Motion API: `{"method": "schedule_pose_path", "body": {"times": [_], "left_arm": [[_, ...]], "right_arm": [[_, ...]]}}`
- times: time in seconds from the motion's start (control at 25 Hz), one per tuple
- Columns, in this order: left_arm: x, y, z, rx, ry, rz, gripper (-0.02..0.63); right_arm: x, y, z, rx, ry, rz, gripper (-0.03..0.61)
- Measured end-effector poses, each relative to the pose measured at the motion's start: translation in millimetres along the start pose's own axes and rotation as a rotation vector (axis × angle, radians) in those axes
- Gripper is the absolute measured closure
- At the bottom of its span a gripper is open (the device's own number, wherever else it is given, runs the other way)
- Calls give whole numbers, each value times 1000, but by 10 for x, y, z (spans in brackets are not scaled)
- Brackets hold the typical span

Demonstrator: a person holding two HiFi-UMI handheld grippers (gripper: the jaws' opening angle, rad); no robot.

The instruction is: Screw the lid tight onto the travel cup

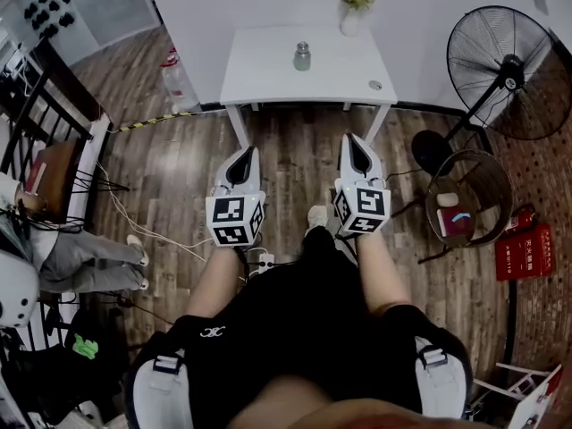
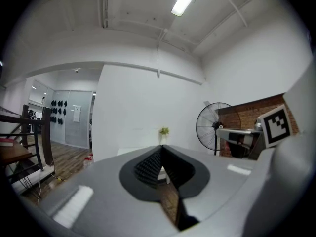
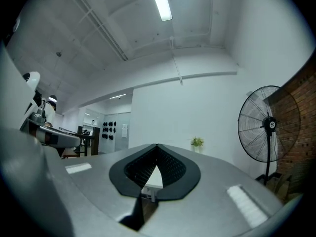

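Well short of the white table (image 1: 268,70): left gripper (image 1: 247,153) and right gripper (image 1: 354,139), level, jaws pressed together on nothing. On the table, travel cup (image 1: 302,56) upright, likely lid (image 1: 375,85) lying well apart rightward. Approach step, seemingly; next, opening jaws to reach both.

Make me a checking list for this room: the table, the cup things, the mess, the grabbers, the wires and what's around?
Surface: white square table, ahead of both grippers.
Job's things: small silver metal travel cup upright mid-table; small round grey lid lying apart, near the table's right front corner.
Clutter: small green plant in a white pot at the table's back edge.
Grippers: left gripper and right gripper both shut, empty, short of the table.
Cables: thin white cables and a white power strip on the brown wooden floor.
Surroundings: black standing fan, round dark basket, red box, all at the right.
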State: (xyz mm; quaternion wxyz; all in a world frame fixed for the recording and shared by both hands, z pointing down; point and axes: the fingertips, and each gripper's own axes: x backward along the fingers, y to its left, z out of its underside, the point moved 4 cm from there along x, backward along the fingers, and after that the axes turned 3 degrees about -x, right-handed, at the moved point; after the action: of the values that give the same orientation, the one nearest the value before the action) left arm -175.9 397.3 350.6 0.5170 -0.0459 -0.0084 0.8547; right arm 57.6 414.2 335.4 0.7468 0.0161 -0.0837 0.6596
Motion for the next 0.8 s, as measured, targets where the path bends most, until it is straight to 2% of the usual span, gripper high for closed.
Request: {"method": "schedule_pose_path", "body": {"times": [0.32,0.8], "left_arm": [[-963,285,36,18,8,-25,560],[-2991,653,-233,28,11,-58,560]], "right_arm": [[-1003,-346,150,-33,11,-27,574],[-2991,-1101,174,-39,23,-107,574]]}}
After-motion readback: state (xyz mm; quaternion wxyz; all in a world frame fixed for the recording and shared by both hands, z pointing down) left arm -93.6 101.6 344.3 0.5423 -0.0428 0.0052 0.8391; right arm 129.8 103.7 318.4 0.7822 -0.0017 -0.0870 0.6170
